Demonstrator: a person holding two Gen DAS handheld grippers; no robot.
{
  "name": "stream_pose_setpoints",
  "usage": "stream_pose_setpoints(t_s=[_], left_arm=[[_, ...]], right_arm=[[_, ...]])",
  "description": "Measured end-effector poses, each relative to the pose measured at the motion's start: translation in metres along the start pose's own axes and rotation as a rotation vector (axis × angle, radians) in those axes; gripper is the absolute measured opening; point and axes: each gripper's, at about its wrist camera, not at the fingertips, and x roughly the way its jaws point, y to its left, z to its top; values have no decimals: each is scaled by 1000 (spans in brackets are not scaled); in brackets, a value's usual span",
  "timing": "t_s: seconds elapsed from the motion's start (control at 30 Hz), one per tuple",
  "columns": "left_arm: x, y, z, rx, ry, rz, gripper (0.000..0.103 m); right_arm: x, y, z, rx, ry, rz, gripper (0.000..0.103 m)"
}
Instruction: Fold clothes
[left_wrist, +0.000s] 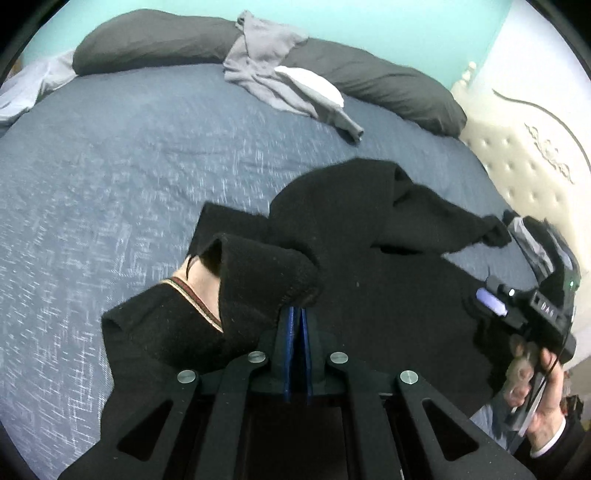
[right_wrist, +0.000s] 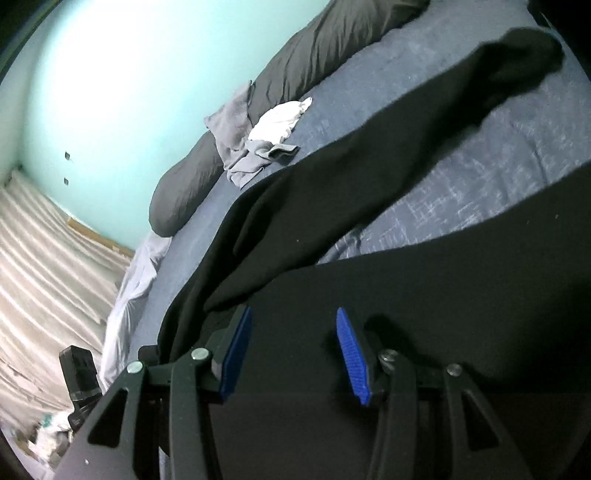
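Left gripper (left_wrist: 298, 314): blue pads pressed together, pinching a thick fold of the black sweater (left_wrist: 369, 266) right at the fingertips; the cloth bunches up over the tips and drapes away on both sides. Just left of the tips the neck opening shows, with a striped collar trim (left_wrist: 201, 304) and a pale inner lining. Ahead and to the right, the sweater's body lies spread on the blue-grey bedspread (left_wrist: 110, 177), one sleeve trailing off toward the right gripper (left_wrist: 532, 306), held in a hand (left_wrist: 543, 398) at the right edge. Small white lettering on that device's housing, too blurred to read. Far ahead, by the dark pillows (left_wrist: 147, 40), a grey garment (left_wrist: 266, 70) lies crumpled with a white cloth (left_wrist: 314, 86) resting on it. Right gripper (right_wrist: 293, 350), own view: blue pads (right_wrist: 351, 354) set wide apart, nothing between them, hovering close over black sweater fabric (right_wrist: 424, 314). A long sleeve (right_wrist: 424, 122) runs ahead and rightward across the bedspread (right_wrist: 480, 166). No containers in either view.
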Motion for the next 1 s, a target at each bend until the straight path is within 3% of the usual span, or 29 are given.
stream_pose_setpoints(t_s=[0.33,0.47,0.73,0.8,1.0], left_arm=[[4,6,9,-51,-5,0,20],[-6,9,14,-63,-29,-7,37],[-21,15,30,-77,-56,1,38],[-29,19,37,-83,-74,6,47],[-38,46,59,-149,-96,26,52]], right_arm=[[17,5,-2,-29,48,10,49],[19,1,-2,-22,54,13,49],[21,-1,-1,-20,60,18,49],[22,-1,-1,-16,61,20,49],[24,-3,-1,-13,67,23,49]])
